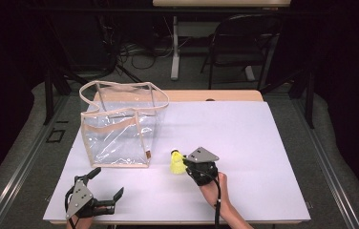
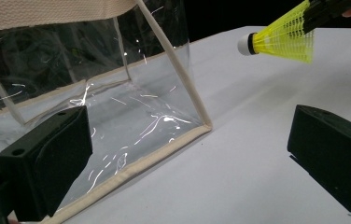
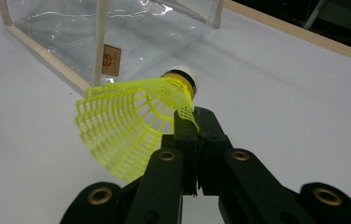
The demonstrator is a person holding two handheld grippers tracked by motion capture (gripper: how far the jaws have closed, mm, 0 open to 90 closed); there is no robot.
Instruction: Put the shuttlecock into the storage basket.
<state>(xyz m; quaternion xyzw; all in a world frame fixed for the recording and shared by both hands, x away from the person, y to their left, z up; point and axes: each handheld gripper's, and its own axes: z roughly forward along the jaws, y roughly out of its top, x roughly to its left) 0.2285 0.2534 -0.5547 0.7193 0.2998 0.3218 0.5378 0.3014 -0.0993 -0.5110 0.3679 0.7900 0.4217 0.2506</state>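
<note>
The yellow shuttlecock [image 1: 176, 163] is held clear of the white counter [image 1: 244, 143], pinched by the right gripper [image 1: 187, 164] at the edge of its mesh skirt. In the right gripper view the two black jaws are seen pressed together on the skirt's rim, with the yellow netting [image 3: 127, 126] fanning out to the left of them and the white cork [image 3: 181, 74] pointing away toward the clear bag [image 3: 117, 32]. In the high view the shuttlecock is seen just beside the bag's near right corner, apart from it, with the cork end turned toward the bag.

The clear bag [image 1: 118, 129] is stood upright on the left half of the counter, its plastic walls edged with beige trim and its beige handles arched over the open top. A small brown label [image 3: 111, 59] is sewn at its near corner.

The left gripper [image 1: 105, 183] is held low near the front left edge of the counter, its jaws spread wide with nothing between them. In the left gripper view the bag's lower corner [image 2: 201, 126] is framed between the open jaws, and the shuttlecock [image 2: 283, 39] is seen at upper right, raised above the counter surface in the tips of the other gripper.
</note>
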